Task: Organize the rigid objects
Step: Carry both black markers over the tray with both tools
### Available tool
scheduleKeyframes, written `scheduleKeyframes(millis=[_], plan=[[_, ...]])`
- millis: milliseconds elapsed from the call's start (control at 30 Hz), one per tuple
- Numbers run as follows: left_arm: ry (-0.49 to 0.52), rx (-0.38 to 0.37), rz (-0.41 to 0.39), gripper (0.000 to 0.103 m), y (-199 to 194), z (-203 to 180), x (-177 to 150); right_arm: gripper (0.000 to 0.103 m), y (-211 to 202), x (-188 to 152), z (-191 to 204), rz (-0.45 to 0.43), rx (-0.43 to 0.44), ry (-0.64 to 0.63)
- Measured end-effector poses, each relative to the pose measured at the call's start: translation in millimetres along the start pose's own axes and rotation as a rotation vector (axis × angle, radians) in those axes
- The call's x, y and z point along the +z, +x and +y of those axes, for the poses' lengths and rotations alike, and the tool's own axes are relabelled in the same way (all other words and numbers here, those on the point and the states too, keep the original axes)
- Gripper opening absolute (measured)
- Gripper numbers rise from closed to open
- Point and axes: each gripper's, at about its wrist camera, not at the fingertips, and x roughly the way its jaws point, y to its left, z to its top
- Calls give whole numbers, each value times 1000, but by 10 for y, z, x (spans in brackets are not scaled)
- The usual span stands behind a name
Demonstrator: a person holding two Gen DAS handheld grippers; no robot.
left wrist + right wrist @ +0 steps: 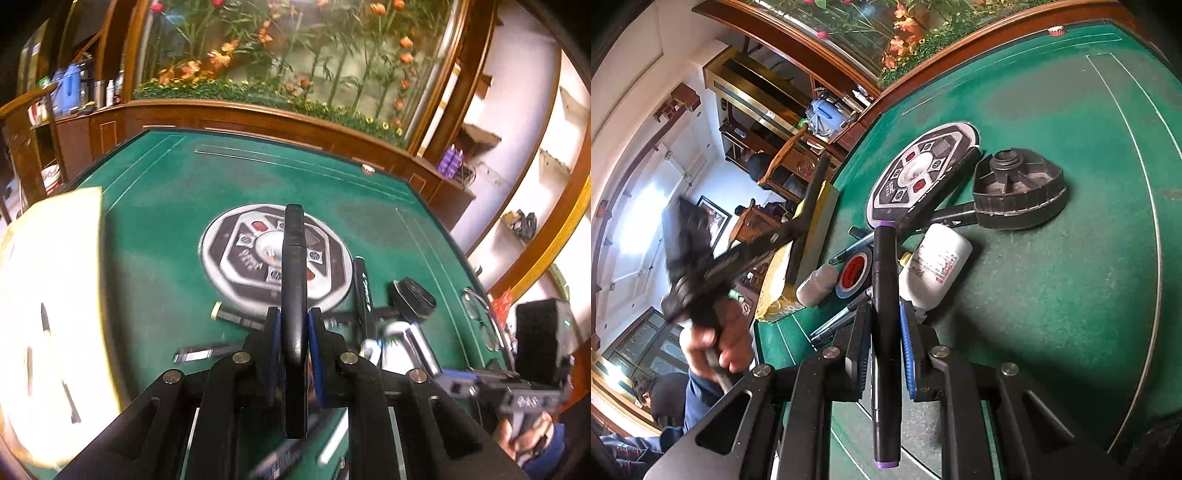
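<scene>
Purple-capped black marker [885, 332] clamped between blue pads of right gripper [885, 350]. White bottle [934, 266], tape roll [854, 273], black ribbed base [1019, 192] seen on green table [1052, 295] beyond.

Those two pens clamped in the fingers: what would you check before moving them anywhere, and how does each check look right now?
1. Left gripper grips the black pen between both pads: ok.
2. Right gripper grips the purple-capped marker: ok.
3. Markers sit centred in the fingers, sticking out front and back: ok.
4. Clutter near the right gripper: the white bottle and tape roll lie close by its fingertips: not ok, lift first.
5. Drop-off place: a yellow box on the green table is overexposed, contents unclear: cannot tell.
6. The grippers' spacing from each other: apart in both views: ok.
</scene>
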Motion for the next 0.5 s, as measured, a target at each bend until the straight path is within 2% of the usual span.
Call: scheduleKeyframes(millis=[233, 500], plan=[[-41, 9, -58, 14, -320, 181, -267, 15, 49, 0, 123, 0, 27, -44], [-98, 13, -124, 14, -654, 485, -323, 15, 164, -31, 421, -15, 58, -74]])
